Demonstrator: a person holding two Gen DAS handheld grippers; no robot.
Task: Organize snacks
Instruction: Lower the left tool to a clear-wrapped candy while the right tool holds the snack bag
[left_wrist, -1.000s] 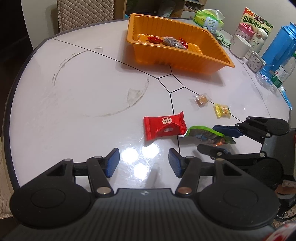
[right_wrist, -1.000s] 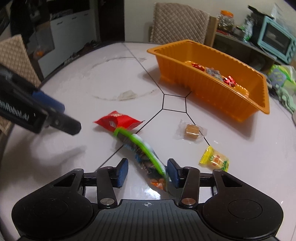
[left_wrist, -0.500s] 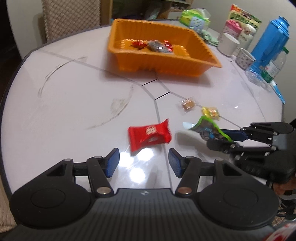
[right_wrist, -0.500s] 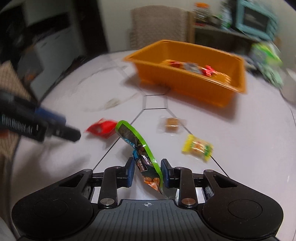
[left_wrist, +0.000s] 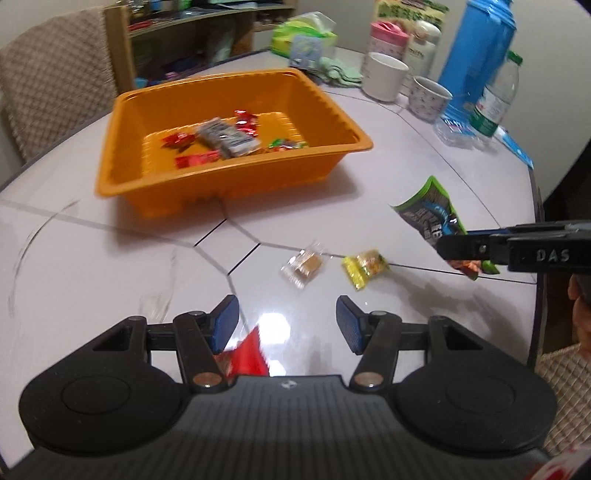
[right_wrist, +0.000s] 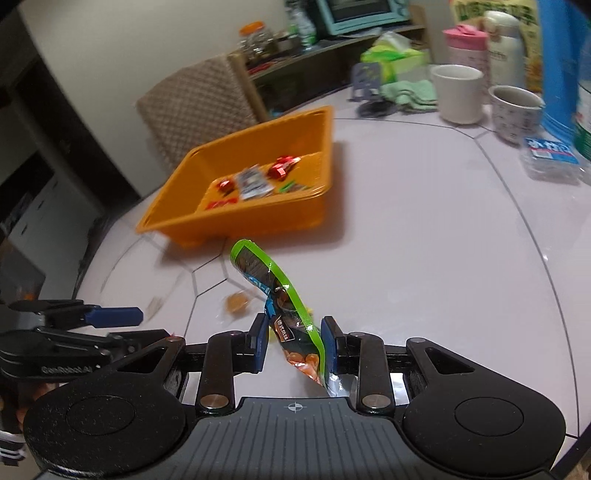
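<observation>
Right tongs (right_wrist: 293, 341) pinch the green packet (right_wrist: 275, 291) by one end, clear of the table, orange tray (right_wrist: 236, 214) ahead. Left tongs (left_wrist: 286, 325) gape half open, empty, red packet (left_wrist: 245, 354) just beneath. That floppy end-grip could slip before the tray!

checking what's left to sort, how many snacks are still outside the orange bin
4: green packet held off the table in the right tool; clear-wrapped candy and yellow candy on the table; red packet partly hidden under the left tool.
</observation>
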